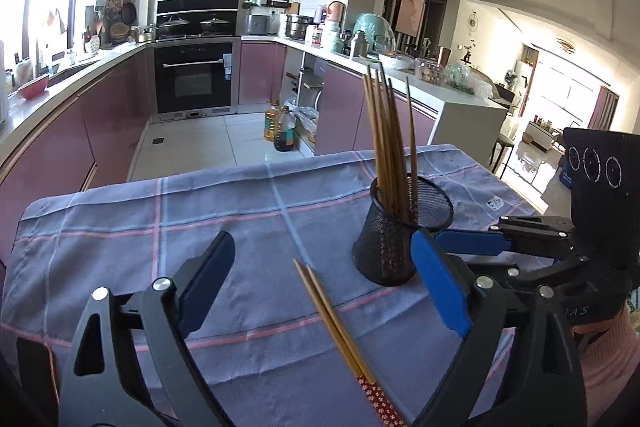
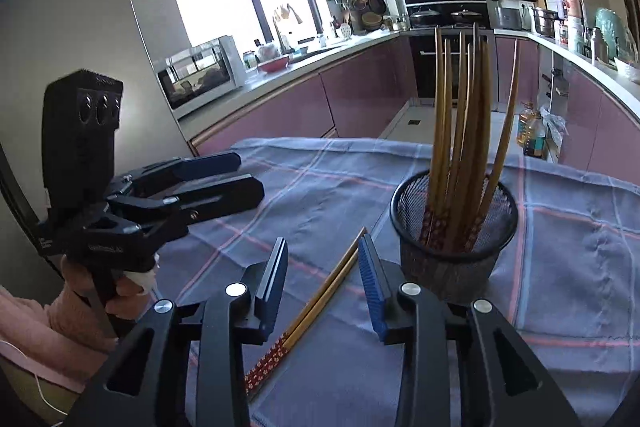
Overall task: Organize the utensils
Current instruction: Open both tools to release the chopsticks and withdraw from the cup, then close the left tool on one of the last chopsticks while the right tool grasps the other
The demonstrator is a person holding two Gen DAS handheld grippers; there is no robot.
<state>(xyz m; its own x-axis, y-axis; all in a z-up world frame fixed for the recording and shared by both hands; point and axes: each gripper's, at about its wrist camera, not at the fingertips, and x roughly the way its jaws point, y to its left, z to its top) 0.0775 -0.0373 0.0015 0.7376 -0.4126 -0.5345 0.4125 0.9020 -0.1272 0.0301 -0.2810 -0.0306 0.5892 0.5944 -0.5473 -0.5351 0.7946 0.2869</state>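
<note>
Chopsticks [image 2: 316,301], one loose pair, lie flat on the checked cloth [image 2: 580,247] just beside the mesh holder [image 2: 456,251]. They look light, stiff and slick; I'd pinch mid-shaft. My right gripper [image 2: 323,281] straddles them, jaws wide; my left gripper [image 1: 320,291] also gapes, empty.

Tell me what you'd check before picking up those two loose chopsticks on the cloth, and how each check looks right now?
1. Loose chopsticks lie together as a pair on the cloth: ok.
2. Right gripper jaws open, one on each side of the pair: ok.
3. Jaws low enough to close on the pair: cannot tell.
4. Left gripper open, holding nothing: ok.
5. Mesh cup upright, with room among its chopsticks: ok.
6. Right gripper clear of the cup: not ok; its blue-padded finger looks very close to the cup wall.
</note>
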